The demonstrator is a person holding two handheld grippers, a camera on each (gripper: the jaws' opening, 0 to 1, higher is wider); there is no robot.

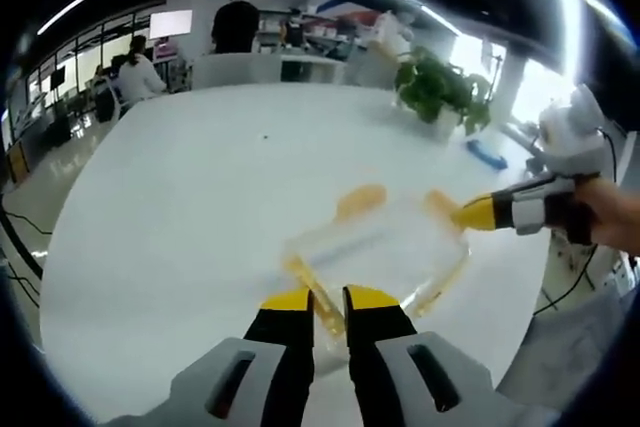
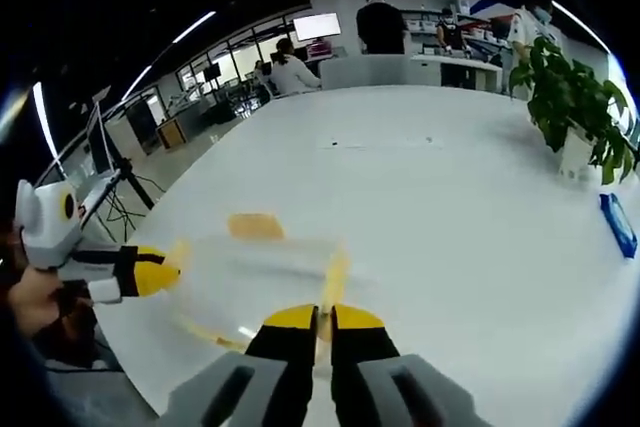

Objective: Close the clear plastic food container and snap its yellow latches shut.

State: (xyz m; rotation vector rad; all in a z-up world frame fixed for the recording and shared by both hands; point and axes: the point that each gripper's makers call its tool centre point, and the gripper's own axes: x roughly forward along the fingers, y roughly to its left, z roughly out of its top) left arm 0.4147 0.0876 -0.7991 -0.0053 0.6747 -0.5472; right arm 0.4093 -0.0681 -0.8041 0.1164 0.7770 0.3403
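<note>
The clear plastic food container with yellow latches (image 1: pixel 375 247) lies blurred near the edge of the round white desk (image 1: pixel 180 237). The left gripper (image 1: pixel 328 299) pinches the yellow latch on its near side, jaws narrow. The right gripper (image 2: pixel 322 317) clamps the opposite yellow latch (image 2: pixel 333 277), jaws nearly together. A potted green plant (image 1: pixel 440 92) stands at the desk's far edge.

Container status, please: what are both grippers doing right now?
Left gripper pinching container edge; right gripper closed on a yellow latch. Nothing in the way.
</note>
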